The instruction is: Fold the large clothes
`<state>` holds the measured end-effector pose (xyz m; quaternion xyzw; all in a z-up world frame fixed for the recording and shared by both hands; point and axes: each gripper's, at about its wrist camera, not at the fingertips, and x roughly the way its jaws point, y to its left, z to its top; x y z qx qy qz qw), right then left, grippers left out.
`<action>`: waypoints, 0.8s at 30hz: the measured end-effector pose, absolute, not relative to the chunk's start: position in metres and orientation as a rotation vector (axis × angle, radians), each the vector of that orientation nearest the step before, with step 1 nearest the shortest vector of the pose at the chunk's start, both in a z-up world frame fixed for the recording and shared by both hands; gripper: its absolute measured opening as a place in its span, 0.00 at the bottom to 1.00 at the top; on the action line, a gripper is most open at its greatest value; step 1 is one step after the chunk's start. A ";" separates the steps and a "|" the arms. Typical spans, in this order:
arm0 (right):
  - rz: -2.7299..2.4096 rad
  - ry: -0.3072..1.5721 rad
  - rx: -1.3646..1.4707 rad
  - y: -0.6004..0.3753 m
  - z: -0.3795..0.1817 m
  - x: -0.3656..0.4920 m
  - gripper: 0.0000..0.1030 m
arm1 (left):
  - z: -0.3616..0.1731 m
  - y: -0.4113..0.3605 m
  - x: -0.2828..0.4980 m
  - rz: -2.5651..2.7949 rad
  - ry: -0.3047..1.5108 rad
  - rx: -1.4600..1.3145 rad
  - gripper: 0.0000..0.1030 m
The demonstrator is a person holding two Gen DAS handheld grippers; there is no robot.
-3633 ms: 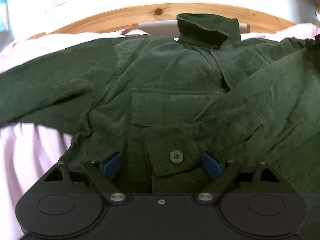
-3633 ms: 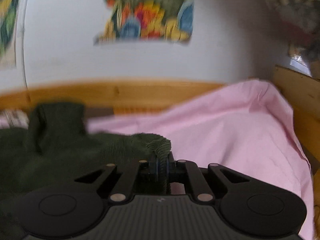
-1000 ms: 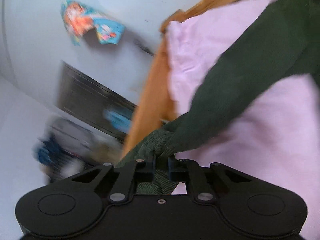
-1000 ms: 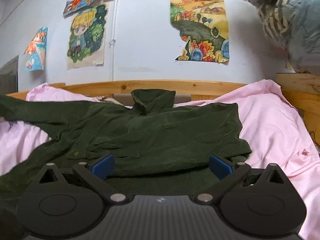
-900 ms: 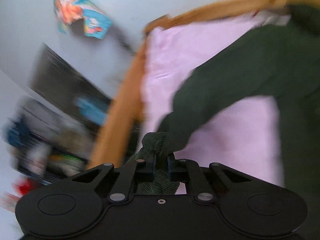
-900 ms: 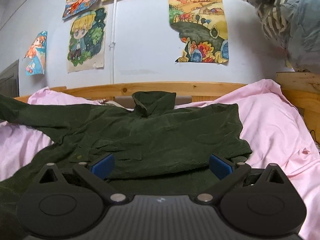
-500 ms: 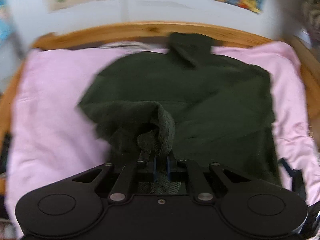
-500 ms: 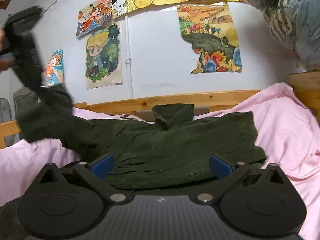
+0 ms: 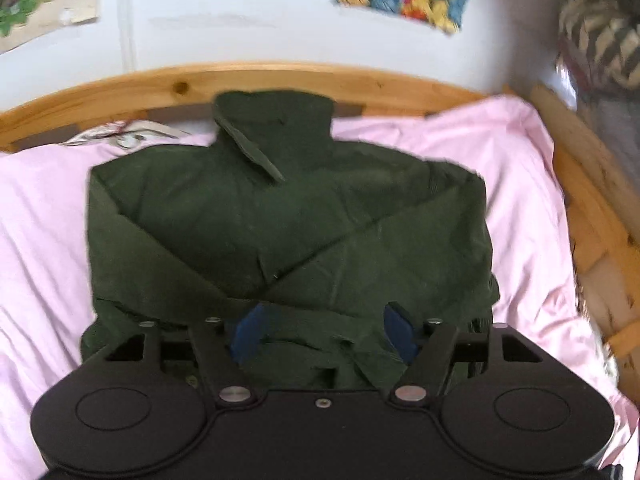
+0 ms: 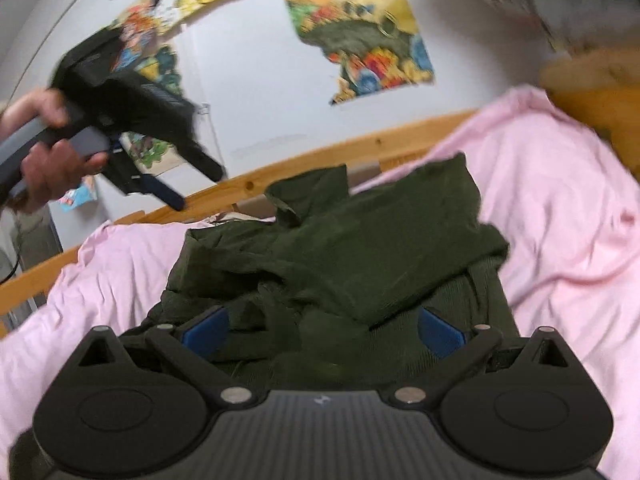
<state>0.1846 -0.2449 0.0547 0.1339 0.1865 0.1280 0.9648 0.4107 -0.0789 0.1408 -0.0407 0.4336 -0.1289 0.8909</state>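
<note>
1. Shirt point(image 9: 288, 216) – dark green corduroy, lying mid-frame on the pink bed sheet point(image 9: 44, 216), collar toward the wooden bed frame point(image 9: 120, 88) at the top, both sleeves crossed over its front.
2. Left gripper point(image 9: 324, 332) hangs over the shirt's lower part, its blue fingers point(image 9: 248, 330) spreading apart with nothing pinched between them.
3. Right gripper point(image 10: 320, 330) sits low over the near edge of the shirt – fingers released wide, cloth under them but not grasped.
4. In the right wrist view a hand point(image 10: 48, 160) holds the left gripper at upper left of the frame, in front of the posters point(image 10: 360, 36).
</note>
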 end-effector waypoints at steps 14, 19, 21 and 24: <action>0.213 0.542 0.408 -0.246 0.031 0.223 0.78 | 0.103 0.089 0.380 0.111 0.825 0.028 0.84; 0.167 0.616 0.415 -0.244 0.022 0.257 0.60 | 0.077 0.105 0.413 0.074 0.837 -0.077 0.84; 0.178 0.642 0.442 -0.245 0.017 0.265 0.59 | 0.070 0.100 0.430 0.034 0.813 -0.087 0.84; 0.187 0.675 0.445 -0.242 0.007 0.271 0.46 | 0.056 0.078 0.456 -0.003 0.773 -0.028 0.84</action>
